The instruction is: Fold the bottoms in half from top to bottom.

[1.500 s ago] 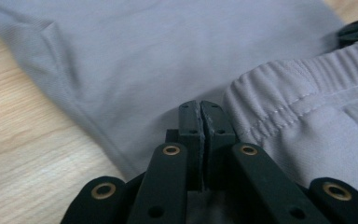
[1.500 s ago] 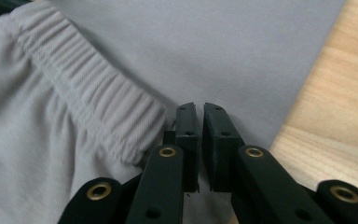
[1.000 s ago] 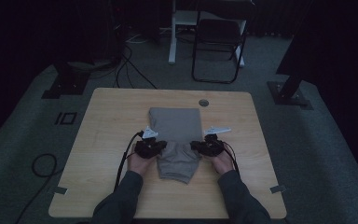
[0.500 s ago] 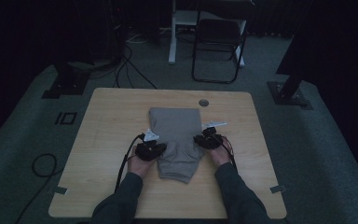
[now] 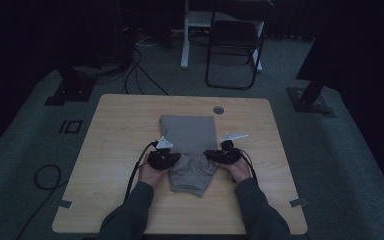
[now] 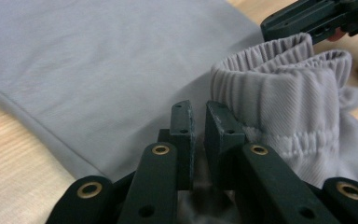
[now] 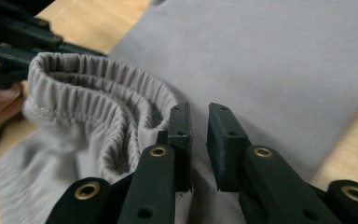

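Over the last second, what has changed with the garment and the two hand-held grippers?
Little. The left hand-held gripper has its jaws nearly together after just opening a touch, cloth of the grey garment between them. The right hand-held gripper has edged in slightly toward the elastic waistband, which stands bunched up between the two. The folded far part of the garment and the wooden table stayed put.

Your high view is very dim: the table point(image 5: 125, 125) is the one lit patch, and the far room sinks into near black. Both gripper views are brighter, evenly lit, without glare. Their nearest jaw parts and far edges blur softly.
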